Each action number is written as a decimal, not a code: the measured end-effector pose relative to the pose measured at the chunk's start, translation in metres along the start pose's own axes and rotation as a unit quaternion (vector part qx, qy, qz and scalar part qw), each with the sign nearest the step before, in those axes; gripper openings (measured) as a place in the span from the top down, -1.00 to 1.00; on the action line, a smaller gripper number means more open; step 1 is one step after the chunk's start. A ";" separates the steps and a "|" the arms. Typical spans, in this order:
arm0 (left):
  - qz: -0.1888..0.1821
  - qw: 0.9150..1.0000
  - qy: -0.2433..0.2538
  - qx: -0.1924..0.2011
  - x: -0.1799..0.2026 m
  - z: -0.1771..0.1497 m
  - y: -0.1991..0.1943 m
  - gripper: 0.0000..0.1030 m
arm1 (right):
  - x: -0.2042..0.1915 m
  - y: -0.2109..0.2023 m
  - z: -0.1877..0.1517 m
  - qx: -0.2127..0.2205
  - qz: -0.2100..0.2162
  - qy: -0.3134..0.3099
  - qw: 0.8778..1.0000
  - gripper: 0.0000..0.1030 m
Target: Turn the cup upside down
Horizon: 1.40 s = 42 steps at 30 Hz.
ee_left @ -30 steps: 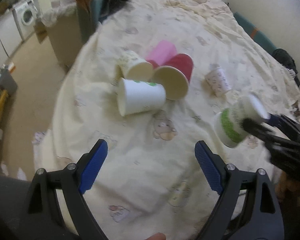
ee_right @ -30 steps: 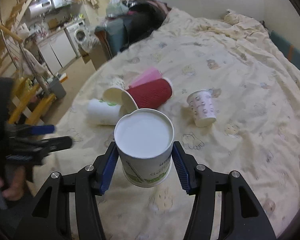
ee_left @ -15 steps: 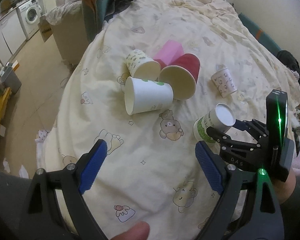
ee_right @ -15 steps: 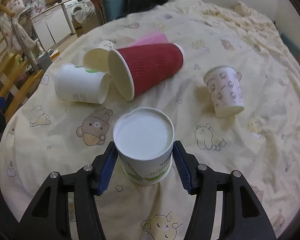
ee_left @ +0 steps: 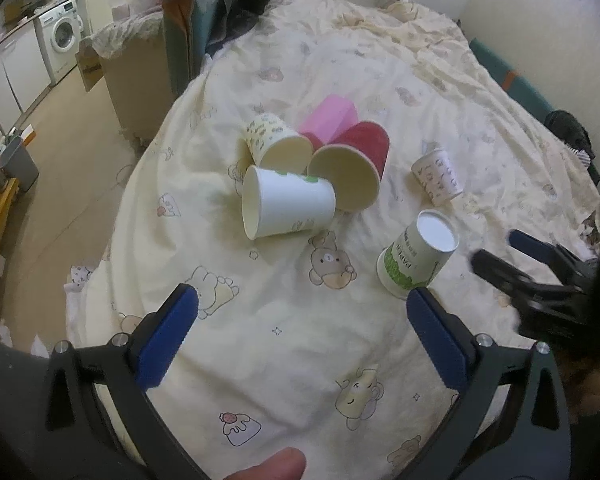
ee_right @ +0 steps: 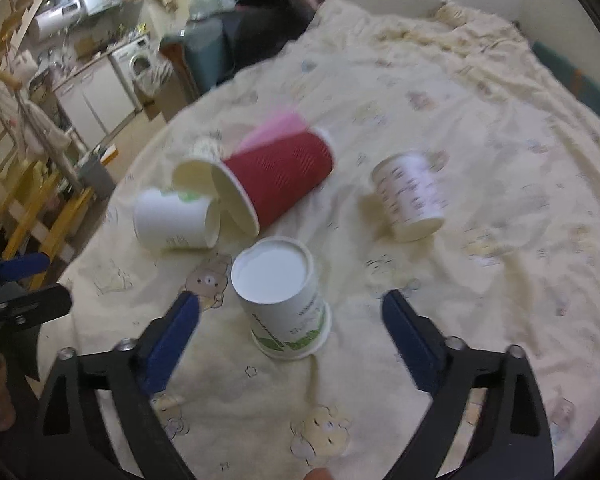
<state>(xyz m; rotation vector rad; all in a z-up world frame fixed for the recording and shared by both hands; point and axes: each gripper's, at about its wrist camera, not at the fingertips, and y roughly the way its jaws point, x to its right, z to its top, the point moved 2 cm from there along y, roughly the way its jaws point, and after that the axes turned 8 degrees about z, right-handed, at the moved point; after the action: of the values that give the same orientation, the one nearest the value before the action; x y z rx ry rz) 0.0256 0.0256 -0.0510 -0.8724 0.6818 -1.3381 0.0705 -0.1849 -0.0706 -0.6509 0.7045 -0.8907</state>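
One cup (ee_right: 286, 300) stands inverted on the soft bed (ee_right: 480, 128) between the wide-open right hand-held gripper (ee_right: 290, 336) pads, so a brush could topple it.

Your left wrist view looks down the bed (ee_left: 380, 80) toward 12 o'clock; your right one hangs closer in. Both share the cup cluster (ee_left: 300, 176) (ee_right: 236, 196).

White green-printed cup (ee_right: 284, 300) inverted on bedspread (ee_right: 480, 160).
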 end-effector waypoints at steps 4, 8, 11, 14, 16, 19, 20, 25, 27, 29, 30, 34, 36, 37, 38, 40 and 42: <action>-0.005 1.000 0.005 0.028 0.002 0.001 -0.015 -1.00 | -0.003 -0.040 -0.005 0.032 -0.001 0.026 0.999 -0.96; 0.002 0.998 0.017 0.055 0.005 -0.004 -0.029 -1.00 | -0.016 -0.079 -0.018 0.066 -0.026 0.036 0.997 -0.98; 0.014 0.997 0.024 0.073 0.007 -0.013 -0.039 -1.00 | -0.024 -0.102 -0.034 0.089 -0.043 0.049 0.994 -1.00; 0.027 0.995 0.042 0.087 0.013 -0.022 -0.047 -1.00 | -0.029 -0.111 -0.048 0.101 -0.056 0.059 0.991 -1.00; 0.031 0.994 0.048 0.094 0.016 -0.028 -0.050 -1.00 | -0.031 -0.110 -0.056 0.109 -0.068 0.056 0.990 -1.00; 0.038 0.993 0.049 0.098 0.017 -0.035 -0.051 -1.00 | -0.031 -0.102 -0.064 0.113 -0.083 0.055 0.989 -1.00; 0.041 0.993 0.050 0.098 0.017 -0.037 -0.050 -1.00 | -0.031 -0.100 -0.066 0.113 -0.085 0.052 0.989 -1.00; 0.050 0.993 0.044 0.102 0.015 -0.041 -0.045 -1.00 | -0.032 -0.093 -0.068 0.122 -0.089 0.047 0.987 -1.00; 0.054 0.992 0.042 0.103 0.015 -0.040 -0.043 -1.00 | -0.031 -0.092 -0.067 0.126 -0.090 0.046 0.987 -1.00; 0.053 0.993 0.042 0.102 0.015 -0.041 -0.042 -1.00 | -0.030 -0.091 -0.066 0.129 -0.090 0.050 0.986 -1.00; 0.051 0.993 0.043 0.101 0.015 -0.040 -0.042 -1.00 | -0.030 -0.092 -0.066 0.129 -0.089 0.051 0.986 -1.00; 0.051 0.993 0.042 0.102 0.016 -0.040 -0.042 -1.00 | -0.029 -0.092 -0.065 0.132 -0.087 0.054 0.986 -1.00; 0.051 0.992 0.044 0.104 0.017 -0.040 -0.041 -1.00 | -0.029 -0.093 -0.065 0.133 -0.086 0.056 0.986 -1.00; 0.052 0.992 0.045 0.105 0.018 -0.039 -0.042 -1.00 | -0.029 -0.093 -0.065 0.134 -0.085 0.056 0.986 -1.00; 0.052 0.992 0.046 0.106 0.018 -0.039 -0.042 -1.00 | -0.029 -0.093 -0.065 0.134 -0.084 0.058 0.986 -1.00; 0.051 0.992 0.047 0.106 0.019 -0.039 -0.042 -1.00 | -0.029 -0.093 -0.065 0.135 -0.084 0.058 0.986 -1.00; 0.051 0.992 0.047 0.107 0.020 -0.039 -0.042 -1.00 | -0.029 -0.093 -0.065 0.135 -0.084 0.058 0.986 -1.00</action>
<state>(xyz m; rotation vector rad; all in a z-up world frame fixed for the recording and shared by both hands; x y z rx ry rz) -0.0268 -0.0002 -0.0349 -0.5975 0.6339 -1.3379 -0.0356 -0.2179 -0.0319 -0.4216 0.6242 -1.1640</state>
